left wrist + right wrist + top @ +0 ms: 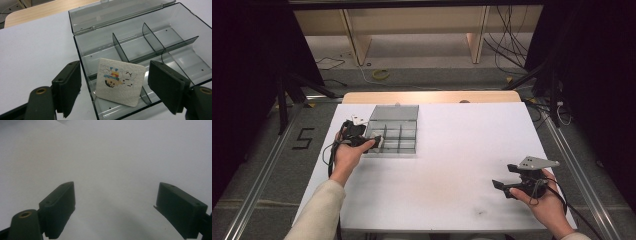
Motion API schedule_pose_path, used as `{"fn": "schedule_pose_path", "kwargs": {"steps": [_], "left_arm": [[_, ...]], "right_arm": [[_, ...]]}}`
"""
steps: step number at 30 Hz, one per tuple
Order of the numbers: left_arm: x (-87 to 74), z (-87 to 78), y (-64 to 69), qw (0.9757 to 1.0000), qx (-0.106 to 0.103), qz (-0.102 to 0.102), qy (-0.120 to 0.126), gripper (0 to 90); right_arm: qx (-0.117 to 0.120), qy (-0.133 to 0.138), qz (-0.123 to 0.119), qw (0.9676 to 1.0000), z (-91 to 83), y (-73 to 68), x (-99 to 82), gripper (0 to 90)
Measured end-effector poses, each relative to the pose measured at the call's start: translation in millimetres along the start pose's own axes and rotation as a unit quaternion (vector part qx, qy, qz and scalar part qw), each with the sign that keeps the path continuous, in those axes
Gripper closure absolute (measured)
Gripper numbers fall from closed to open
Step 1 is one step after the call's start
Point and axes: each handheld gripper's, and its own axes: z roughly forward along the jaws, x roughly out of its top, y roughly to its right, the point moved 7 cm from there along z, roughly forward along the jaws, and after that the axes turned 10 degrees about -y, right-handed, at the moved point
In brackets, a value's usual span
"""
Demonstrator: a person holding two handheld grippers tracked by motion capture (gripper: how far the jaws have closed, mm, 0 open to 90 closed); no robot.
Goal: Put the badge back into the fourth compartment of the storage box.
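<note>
the card (119, 81) is a small square with rounded corners and a cartoon print, thick and fibrous-looking like a coaster. it will likely handle as light and fairly stiff, not fragile, with a matte face that should not slip. it leans tilted in the box (175, 23), its lower edge down in the near corner compartment and its upper part resting against a divider (120, 47). the raised upper edge, or the two side edges, look like the best places to take hold; the flat face offers nothing to pinch.

the left claw (113, 87) has its jaws wide apart, gripping nothing. the card sits between them in the left claw view, a little beyond the tips, apart from both pads as far as i can tell. in the high view the left claw (374, 141) is at the box's 9 o'clock side, at its near-left corner.

the box is smoky clear plastic, lid (395, 112) laid back flat at 12 o'clock, on the white worktop (452, 160).

the right claw (498, 184) is also apart and empty, well away at 4 o'clock from the box, over bare worktop.
</note>
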Motion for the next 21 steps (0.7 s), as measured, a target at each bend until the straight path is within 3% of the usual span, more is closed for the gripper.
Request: {"fn": "schedule_pose_path", "kwargs": {"steps": [21], "left_arm": [[-0.9, -20.8, 11.2, 0.9993, -0.026, 0.022, 0.013, 19.0]], "right_arm": [[0.001, -0.001, 0.002, 1.0000, 0.6, 0.7, -0.6, 16.4]]}}
